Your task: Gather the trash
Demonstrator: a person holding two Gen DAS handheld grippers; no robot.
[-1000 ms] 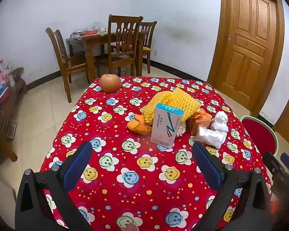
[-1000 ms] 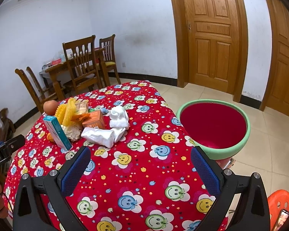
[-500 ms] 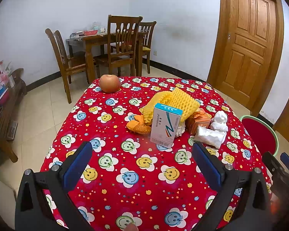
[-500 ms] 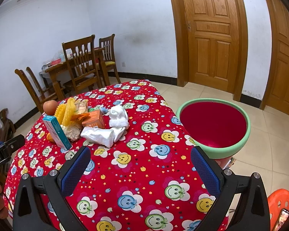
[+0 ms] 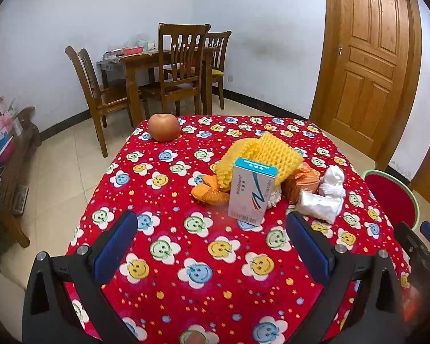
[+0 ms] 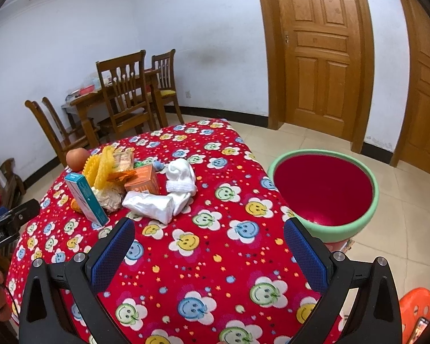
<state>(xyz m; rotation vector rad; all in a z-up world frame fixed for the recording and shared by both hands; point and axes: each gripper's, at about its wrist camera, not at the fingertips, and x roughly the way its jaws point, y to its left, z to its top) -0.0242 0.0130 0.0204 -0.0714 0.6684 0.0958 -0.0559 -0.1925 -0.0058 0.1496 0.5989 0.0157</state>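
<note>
- Left wrist view: the left gripper [image 5: 212, 239] hovered over the near part of the table [image 5: 163, 301], its jaws spread wide with nothing between them.
- The trash sat in a heap ahead of it and a little to its right. Nearest was the box [image 5: 251, 190], upright, its long axis vertical and its printed face turned toward this gripper.
- Behind the box lay the yellow net [image 5: 265, 150], an orange peel [image 5: 210, 193] to its left, and a white wad [image 5: 319, 206] further right.
- An apple [image 5: 164, 127] sat alone, far ahead and to the left, well apart from the heap.
- The bin [image 5: 391, 199] showed at the right edge, beyond the heap.
- Right wrist view: the right gripper [image 6: 209, 250] was also wide open and empty, above the cloth.
- The heap lay ahead and to its left. Closest was the white wad [image 6: 152, 205], its long axis running across the view, left to right.
- The box [image 6: 86, 199] stood further left, seen edge-on.
- The bin [image 6: 324, 230] sat ahead and right of this gripper, just beside the table edge, mouth up.
- Judged from both views, the right gripper was nearer the wad and the bin; the left was nearer the box.
</note>
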